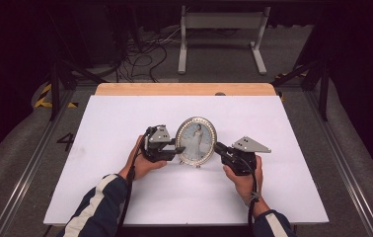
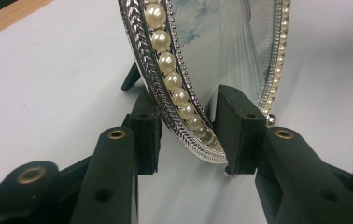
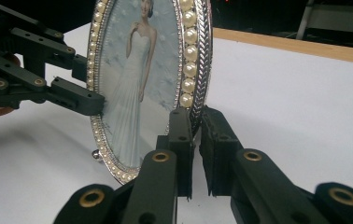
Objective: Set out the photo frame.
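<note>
An oval silver picture frame (image 1: 196, 139) with a pearl rim (image 2: 170, 65) stands upright near the middle of the white table top (image 1: 125, 118). It shows a woman in a white gown (image 3: 137, 70). My left gripper (image 1: 180, 149) comes in from the left, its pads (image 2: 146, 130) closed on the frame's lower left rim, one in front and one behind. Seen from the right gripper view, that gripper (image 3: 88, 84) holds the far edge. My right gripper (image 3: 196, 126) is shut on the right rim, level with the table (image 1: 216, 146).
The frame's black back leg (image 2: 131, 77) rests on the table behind it. A wooden strip (image 1: 184, 89) borders the far edge of the white surface. Beyond it on the floor lie cables (image 1: 140, 54) and a white metal stand (image 1: 221, 29).
</note>
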Motion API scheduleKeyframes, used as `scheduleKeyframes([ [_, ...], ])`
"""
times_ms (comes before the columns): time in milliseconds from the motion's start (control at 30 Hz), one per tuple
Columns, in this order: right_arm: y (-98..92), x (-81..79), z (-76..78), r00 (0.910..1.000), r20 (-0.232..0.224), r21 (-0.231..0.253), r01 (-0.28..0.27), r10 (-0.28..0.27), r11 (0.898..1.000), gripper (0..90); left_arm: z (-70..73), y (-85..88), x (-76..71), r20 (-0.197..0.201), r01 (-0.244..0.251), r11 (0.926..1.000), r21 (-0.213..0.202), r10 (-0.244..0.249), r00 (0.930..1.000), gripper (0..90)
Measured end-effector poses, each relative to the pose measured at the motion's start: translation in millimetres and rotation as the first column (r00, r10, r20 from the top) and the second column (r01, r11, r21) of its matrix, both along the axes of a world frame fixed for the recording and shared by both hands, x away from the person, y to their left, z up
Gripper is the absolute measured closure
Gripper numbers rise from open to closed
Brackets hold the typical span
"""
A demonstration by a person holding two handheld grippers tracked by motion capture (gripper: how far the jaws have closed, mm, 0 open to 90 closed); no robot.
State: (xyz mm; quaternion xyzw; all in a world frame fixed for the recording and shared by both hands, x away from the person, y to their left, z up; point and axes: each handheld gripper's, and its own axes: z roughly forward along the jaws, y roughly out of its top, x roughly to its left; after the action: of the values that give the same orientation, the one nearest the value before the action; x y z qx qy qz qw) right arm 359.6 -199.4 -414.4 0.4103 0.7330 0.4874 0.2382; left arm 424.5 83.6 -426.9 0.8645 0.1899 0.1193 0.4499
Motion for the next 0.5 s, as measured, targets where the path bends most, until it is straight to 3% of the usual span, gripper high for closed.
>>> scheduleKeyframes([
  [500,3.2,2.0,-0.1,1.0,0.002,-0.014,-0.007,0.007,1.0,82.0,-5.2,3.8,-0.3,-0.014,0.004,0.9999,-0.01,-0.004,0.9999,60.9],
])
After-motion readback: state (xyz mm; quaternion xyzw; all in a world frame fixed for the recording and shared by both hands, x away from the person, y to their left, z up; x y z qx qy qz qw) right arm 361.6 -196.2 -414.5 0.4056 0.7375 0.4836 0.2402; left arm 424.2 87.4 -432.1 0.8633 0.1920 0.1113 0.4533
